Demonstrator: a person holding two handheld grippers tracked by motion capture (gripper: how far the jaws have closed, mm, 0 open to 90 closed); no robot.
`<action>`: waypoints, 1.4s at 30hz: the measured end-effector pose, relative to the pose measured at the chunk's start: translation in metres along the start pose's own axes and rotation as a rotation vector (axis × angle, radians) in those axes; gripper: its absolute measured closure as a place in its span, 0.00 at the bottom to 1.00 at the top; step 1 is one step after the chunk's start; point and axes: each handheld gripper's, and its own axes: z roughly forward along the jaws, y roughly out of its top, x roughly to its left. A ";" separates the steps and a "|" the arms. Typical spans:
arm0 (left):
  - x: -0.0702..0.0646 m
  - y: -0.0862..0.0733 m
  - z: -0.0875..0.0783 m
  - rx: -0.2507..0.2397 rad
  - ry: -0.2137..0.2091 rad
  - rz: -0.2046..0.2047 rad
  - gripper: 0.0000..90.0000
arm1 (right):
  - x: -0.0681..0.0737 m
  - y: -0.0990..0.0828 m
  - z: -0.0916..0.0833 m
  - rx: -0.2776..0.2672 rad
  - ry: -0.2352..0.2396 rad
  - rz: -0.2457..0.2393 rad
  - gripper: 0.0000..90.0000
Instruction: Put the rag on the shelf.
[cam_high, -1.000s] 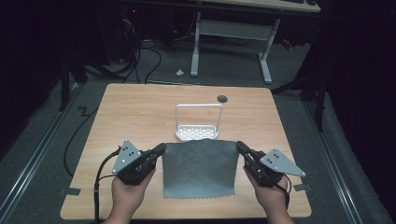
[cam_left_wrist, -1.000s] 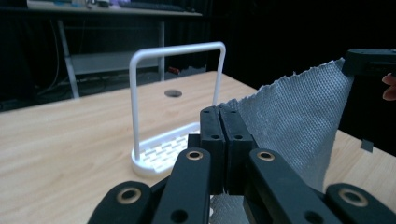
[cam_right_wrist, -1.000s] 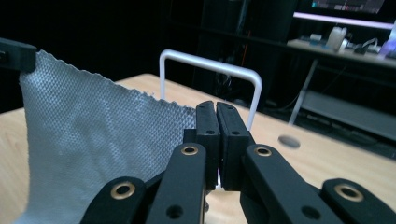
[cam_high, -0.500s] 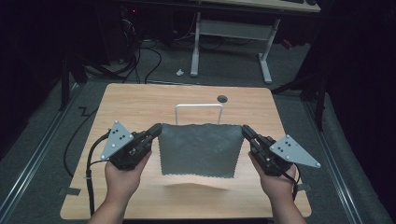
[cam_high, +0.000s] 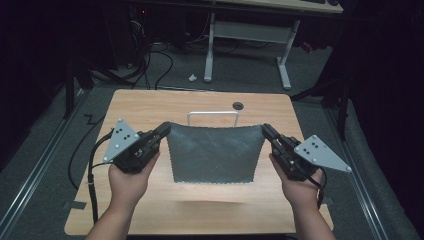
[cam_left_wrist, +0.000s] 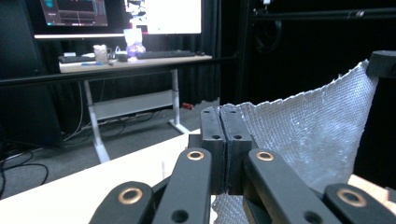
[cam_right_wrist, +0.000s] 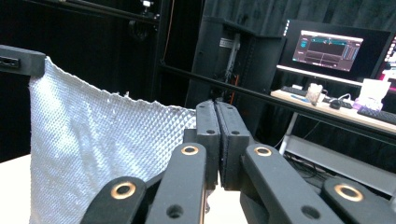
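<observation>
A grey waffle-textured cloth (cam_high: 214, 152) hangs spread above the wooden table (cam_high: 150, 107), held taut along its top edge. My left gripper (cam_high: 165, 129) is shut on its top left corner and my right gripper (cam_high: 265, 130) is shut on its top right corner. In the left gripper view the jaws (cam_left_wrist: 226, 112) pinch the cloth (cam_left_wrist: 317, 126), which stretches away to the other gripper (cam_left_wrist: 384, 63). In the right gripper view the jaws (cam_right_wrist: 217, 105) clamp the cloth (cam_right_wrist: 93, 140), which runs left to the far gripper (cam_right_wrist: 18, 60). The cloth's lower edge hangs free above the table.
A white wire rack (cam_high: 212, 115) stands on the table just behind the cloth, partly hidden by it. A round hole (cam_high: 238, 105) sits near the table's far edge. Beyond the table are a white desk frame (cam_high: 250, 35) and floor cables (cam_high: 150, 60).
Both hands have risen with the cloth. It lay flat on the table a second ago and now hangs between the grippers, covering most of the wire rack.
</observation>
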 end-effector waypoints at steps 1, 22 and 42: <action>0.001 0.002 0.004 0.007 0.007 0.008 0.99 | -0.003 0.001 0.004 0.008 -0.005 0.003 1.00; 0.048 0.021 0.095 0.078 0.132 0.067 1.00 | -0.049 0.012 0.086 0.059 -0.072 0.079 1.00; 0.097 0.002 0.172 0.262 0.206 0.044 1.00 | -0.087 -0.024 0.176 0.206 -0.087 0.091 1.00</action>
